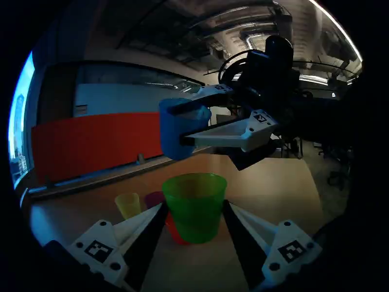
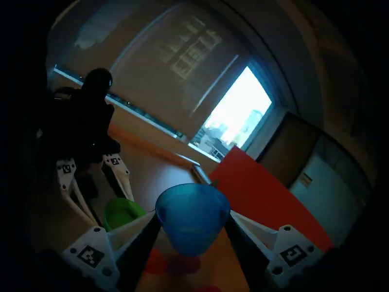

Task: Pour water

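Two fingers of the left gripper [image 1: 194,207] rise from the bottom of the left gripper view. They are spread to a cup's width and press on both sides of a green cup [image 1: 194,192] at lower centre, over a wooden table [image 1: 277,190]. Just behind it to the left are a yellow cup [image 1: 128,204], a purple cup [image 1: 154,198] and a red cup [image 1: 174,232], the red one partly hidden. Higher, in mid-frame, the right gripper [image 1: 176,124] pinches a blue cup [image 1: 170,134], mouth up and apart from the green rim. A red panel [image 1: 92,141] crosses the left.

In the right gripper view, that gripper's fingers [image 2: 141,231] clamp the blue cup [image 2: 192,228] at lower centre. The green cup [image 2: 121,211] sits at lower left, between the other gripper's fingers. A bright window [image 2: 238,117] glows at upper right.
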`<action>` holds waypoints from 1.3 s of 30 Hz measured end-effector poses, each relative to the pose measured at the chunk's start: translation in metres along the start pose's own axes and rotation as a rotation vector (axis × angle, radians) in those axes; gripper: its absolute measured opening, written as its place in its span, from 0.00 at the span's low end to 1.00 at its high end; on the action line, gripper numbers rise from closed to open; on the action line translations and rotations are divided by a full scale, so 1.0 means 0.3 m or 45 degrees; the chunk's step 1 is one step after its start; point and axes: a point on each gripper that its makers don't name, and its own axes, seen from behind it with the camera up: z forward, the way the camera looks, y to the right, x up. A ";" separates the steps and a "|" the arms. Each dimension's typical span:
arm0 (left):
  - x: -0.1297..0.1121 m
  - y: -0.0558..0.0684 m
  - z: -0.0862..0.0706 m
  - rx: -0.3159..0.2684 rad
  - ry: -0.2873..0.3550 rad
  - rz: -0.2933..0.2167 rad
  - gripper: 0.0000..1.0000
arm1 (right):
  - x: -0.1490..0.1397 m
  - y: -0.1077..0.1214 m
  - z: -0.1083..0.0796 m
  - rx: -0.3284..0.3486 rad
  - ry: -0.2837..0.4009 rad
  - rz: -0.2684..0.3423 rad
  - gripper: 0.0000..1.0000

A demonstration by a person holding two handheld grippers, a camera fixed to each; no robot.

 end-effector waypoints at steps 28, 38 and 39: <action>-0.017 -0.001 -0.004 -0.011 -0.025 0.006 0.80 | -0.140 -0.051 -0.053 0.073 -0.113 0.537 0.89; -0.037 -0.005 -0.006 -0.016 -0.055 -0.001 0.80 | -0.189 -0.086 -0.073 0.090 -0.145 0.558 0.89; -0.039 -0.005 -0.006 -0.017 -0.059 -0.001 0.80 | -0.195 -0.089 -0.075 0.091 -0.149 0.560 0.89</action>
